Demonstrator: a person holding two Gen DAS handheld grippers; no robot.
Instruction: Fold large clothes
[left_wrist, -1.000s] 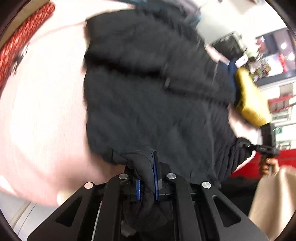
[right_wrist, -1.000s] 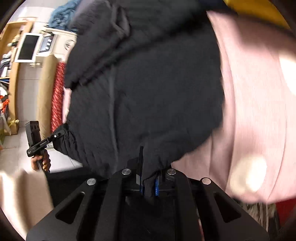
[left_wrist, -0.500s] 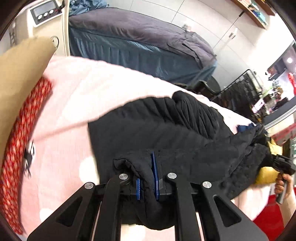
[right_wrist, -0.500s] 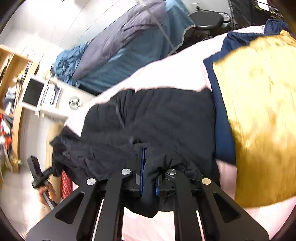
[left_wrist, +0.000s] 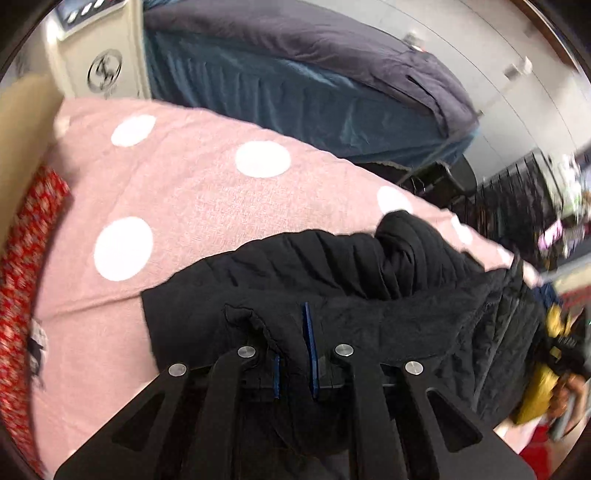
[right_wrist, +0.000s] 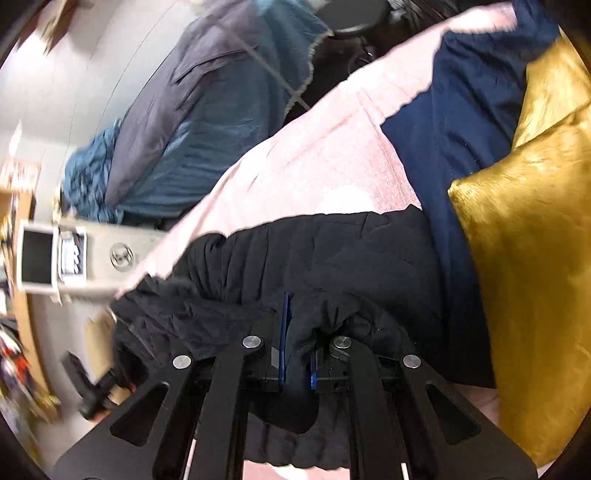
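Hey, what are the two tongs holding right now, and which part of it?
Both hold the black quilted jacket. The left tongs pinch a bunched fold at one edge; the right tongs pinch a gathered fold at another. Which edge it is cannot be told.

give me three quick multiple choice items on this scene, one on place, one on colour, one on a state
1. Where does the black garment lie?
A. on the pink dotted cover
B. on the floor
C. on a chair

2. What colour is the cushion beside the garment in the right wrist view?
A. green
B. golden yellow
C. white

3. How is the left hand-held gripper?
A. open above the cloth
B. shut on nothing
C. shut on black cloth

Answers: 1 A, pink cover shows all round the garment; 2 B, it is shiny gold; 3 C, black cloth is pinched between its blue pads.
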